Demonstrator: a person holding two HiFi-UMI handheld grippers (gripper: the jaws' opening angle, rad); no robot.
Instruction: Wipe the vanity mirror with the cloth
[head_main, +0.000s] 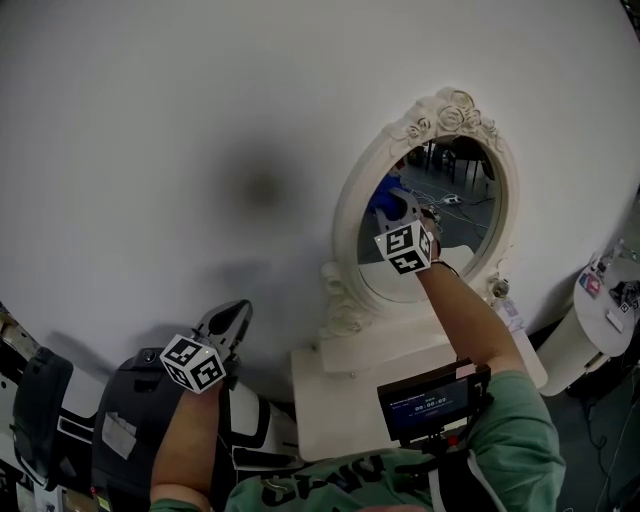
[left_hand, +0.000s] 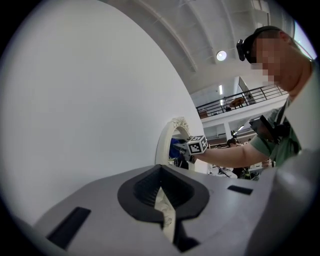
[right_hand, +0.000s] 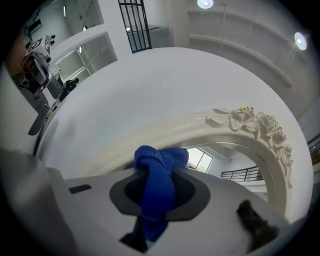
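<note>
The vanity mirror (head_main: 455, 215) is an oval glass in a white ornate frame (head_main: 345, 215), standing against the white wall. My right gripper (head_main: 400, 208) is held up at the left part of the glass, shut on a bunched blue cloth (head_main: 384, 200). In the right gripper view the cloth (right_hand: 156, 185) fills the jaws and bulges over the frame's (right_hand: 250, 125) lower left edge. My left gripper (head_main: 228, 322) hangs low at the left, away from the mirror, its jaws together with nothing in them (left_hand: 162, 200). From there the mirror frame (left_hand: 167, 137) shows in the distance.
The mirror stands on a white vanity top (head_main: 335, 400). A dark grey and black seat-like object (head_main: 120, 420) sits under my left arm. A small screen (head_main: 430, 402) hangs at my chest. A white round stand (head_main: 600, 320) with small items is at the right.
</note>
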